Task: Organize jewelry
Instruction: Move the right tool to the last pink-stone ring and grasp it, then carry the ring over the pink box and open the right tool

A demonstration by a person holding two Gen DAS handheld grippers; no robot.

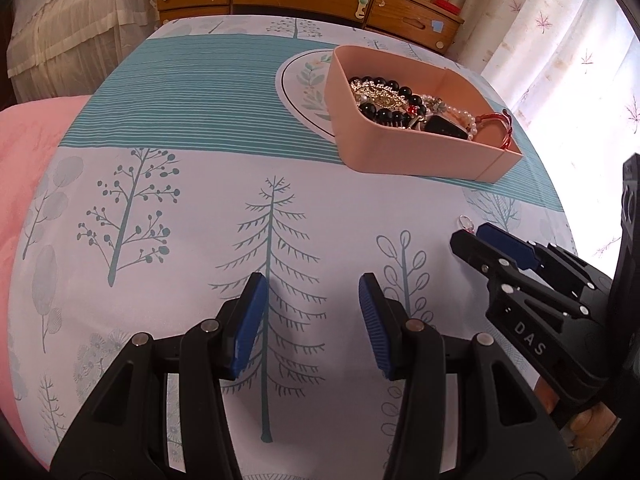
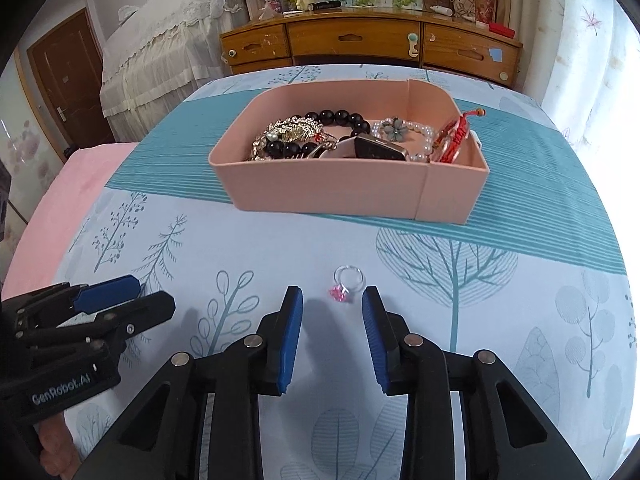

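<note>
The ring (image 2: 347,282), a thin silver band with a pink stone, lies loose on the printed bedsheet (image 2: 240,248), in the pale tree-patterned part on the near side of the teal striped band. It is the only piece of jewelry outside the pink box (image 2: 340,190), which sits further up the bed on that teal band and already holds a black bead bracelet, a pearl strand, a red cord and more.

The ring lies straight ahead of the right claw (image 2: 332,298), just beyond its blue pads and roughly centred on the gap between them. The band is toward the box and the pink stone toward the claw, so its long axis runs almost along the claw's reach, tipped slightly left. The right claw's jaws stand apart with nothing between them and do not touch the ring.

The left claw (image 1: 312,284) is also spread wide and empty, hovering over the sheet beside the right one; the ring (image 1: 466,222) sits well off to its right, half hidden behind the right claw's tip.

So the right claw is clearly nearer and better lined up. The pickup probably needs only a short push forward and down before closing across the band, and the box lies directly beyond on the same line.
</note>
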